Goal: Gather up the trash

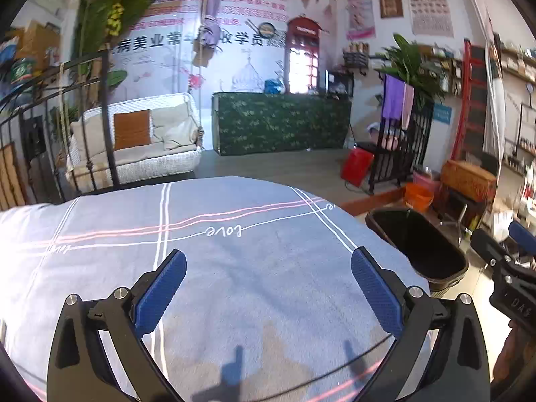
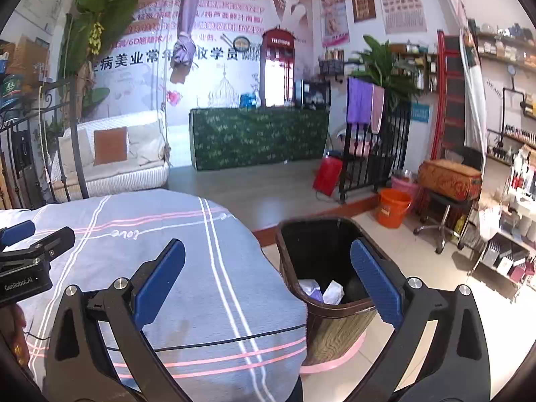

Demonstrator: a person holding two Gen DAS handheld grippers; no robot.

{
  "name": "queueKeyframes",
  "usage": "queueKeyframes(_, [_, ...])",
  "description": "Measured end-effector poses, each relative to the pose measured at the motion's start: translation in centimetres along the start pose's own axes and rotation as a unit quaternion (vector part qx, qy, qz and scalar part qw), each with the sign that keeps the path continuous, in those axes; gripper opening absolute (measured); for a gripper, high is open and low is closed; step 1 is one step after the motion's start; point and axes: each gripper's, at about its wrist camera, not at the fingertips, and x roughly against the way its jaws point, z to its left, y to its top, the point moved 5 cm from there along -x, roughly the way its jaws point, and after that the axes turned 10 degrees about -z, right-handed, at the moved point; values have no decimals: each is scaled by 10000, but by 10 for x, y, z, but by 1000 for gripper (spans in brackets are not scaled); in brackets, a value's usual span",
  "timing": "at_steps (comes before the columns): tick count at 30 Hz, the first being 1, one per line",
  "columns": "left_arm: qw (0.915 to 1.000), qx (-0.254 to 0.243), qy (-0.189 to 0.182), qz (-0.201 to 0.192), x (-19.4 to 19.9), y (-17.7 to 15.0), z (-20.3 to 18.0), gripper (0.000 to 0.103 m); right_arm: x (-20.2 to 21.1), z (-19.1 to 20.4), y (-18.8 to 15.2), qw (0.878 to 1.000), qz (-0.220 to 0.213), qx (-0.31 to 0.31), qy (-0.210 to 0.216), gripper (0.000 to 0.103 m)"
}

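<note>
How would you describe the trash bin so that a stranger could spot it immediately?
Start at the bed with the grey striped sheet. At its right edge on the tiled floor stands the trash bin: dark inside, wood-grain sides, crumpled paper at the bottom. The orange bucket behind is round and plain.

The trash bin (image 2: 330,305) stands on the floor (image 2: 395,251) just beside the right edge of the bed (image 2: 207,284), with crumpled paper scraps (image 2: 321,290) lying inside it, while a bucket (image 2: 392,207) sits farther back to its right.
</note>
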Motion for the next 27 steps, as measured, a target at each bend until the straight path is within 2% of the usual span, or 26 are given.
queueKeyframes(4, [9993,172,205,-247,19,2,3,98,18,9,2,9998,-172,110,-78,97])
queueKeyframes(13, [9990,139,159,-392,37,0,5,98,31,13,3,9998,-141,138,-74,97])
queueKeyframes(27, [9984,-15,228,-520,43,2,2,98,37,12,4,9997,-211,109,-100,97])
